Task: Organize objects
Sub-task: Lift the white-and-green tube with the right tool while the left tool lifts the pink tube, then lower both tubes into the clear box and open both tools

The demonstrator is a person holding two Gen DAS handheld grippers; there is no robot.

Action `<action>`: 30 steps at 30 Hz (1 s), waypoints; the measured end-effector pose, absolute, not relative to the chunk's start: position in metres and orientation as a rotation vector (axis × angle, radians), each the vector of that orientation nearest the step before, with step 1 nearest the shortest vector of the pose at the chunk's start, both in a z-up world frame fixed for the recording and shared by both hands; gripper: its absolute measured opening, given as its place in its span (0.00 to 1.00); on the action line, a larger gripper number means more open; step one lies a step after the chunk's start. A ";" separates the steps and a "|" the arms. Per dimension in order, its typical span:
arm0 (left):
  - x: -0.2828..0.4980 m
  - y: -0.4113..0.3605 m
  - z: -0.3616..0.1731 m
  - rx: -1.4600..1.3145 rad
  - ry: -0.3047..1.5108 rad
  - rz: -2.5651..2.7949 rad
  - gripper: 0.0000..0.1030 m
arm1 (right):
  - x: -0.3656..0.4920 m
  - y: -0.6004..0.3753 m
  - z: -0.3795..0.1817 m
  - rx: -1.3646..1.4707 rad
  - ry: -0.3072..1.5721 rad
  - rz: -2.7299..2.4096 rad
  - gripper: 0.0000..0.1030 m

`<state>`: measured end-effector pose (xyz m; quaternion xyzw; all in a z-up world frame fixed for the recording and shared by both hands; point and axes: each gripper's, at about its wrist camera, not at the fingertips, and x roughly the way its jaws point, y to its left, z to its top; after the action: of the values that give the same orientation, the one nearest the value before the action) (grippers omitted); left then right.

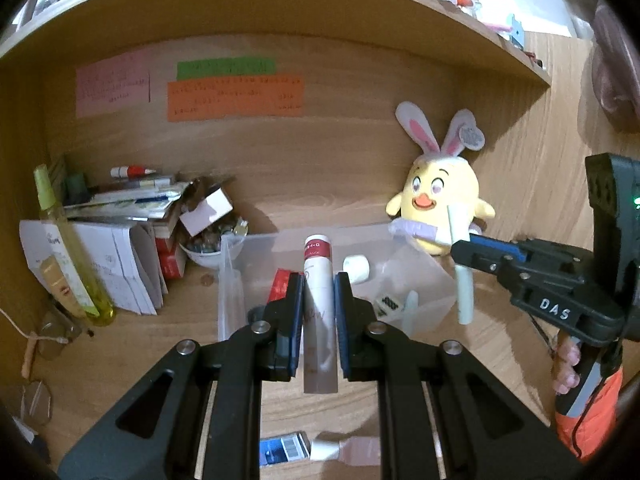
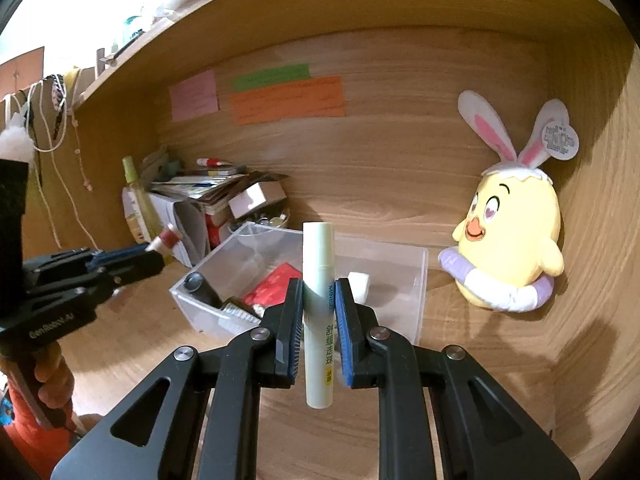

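Note:
My left gripper is shut on a white tube with a dark red cap, held upright above the near edge of a clear plastic box. My right gripper is shut on a pale green tube, also upright, just in front of the same box. The right gripper shows in the left wrist view at the box's right side. The left gripper shows in the right wrist view left of the box. The box holds a red packet, a white cube and a dark round item.
A yellow chick plush with bunny ears leans at the back right. A pile of papers and boxes, a bowl and a yellow-green spray bottle stand at the left. Another tube lies on the desk near me. A shelf hangs overhead.

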<state>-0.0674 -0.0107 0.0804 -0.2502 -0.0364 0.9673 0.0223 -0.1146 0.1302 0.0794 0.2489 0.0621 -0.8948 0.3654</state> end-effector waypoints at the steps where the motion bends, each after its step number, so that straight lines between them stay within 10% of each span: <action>1: -0.069 -0.011 0.082 -0.768 -0.117 2.996 0.14 | -0.117 0.130 0.080 0.639 0.164 -2.306 0.14; 30: -0.153 -0.018 0.030 -0.994 -0.130 3.019 0.14 | -0.181 0.076 0.036 0.734 0.425 -2.425 0.14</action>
<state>-0.1530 -0.0177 0.0296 -0.3125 -0.0410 0.9488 -0.0198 -0.1810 0.0761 0.0360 0.2740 0.1587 -0.9055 0.2824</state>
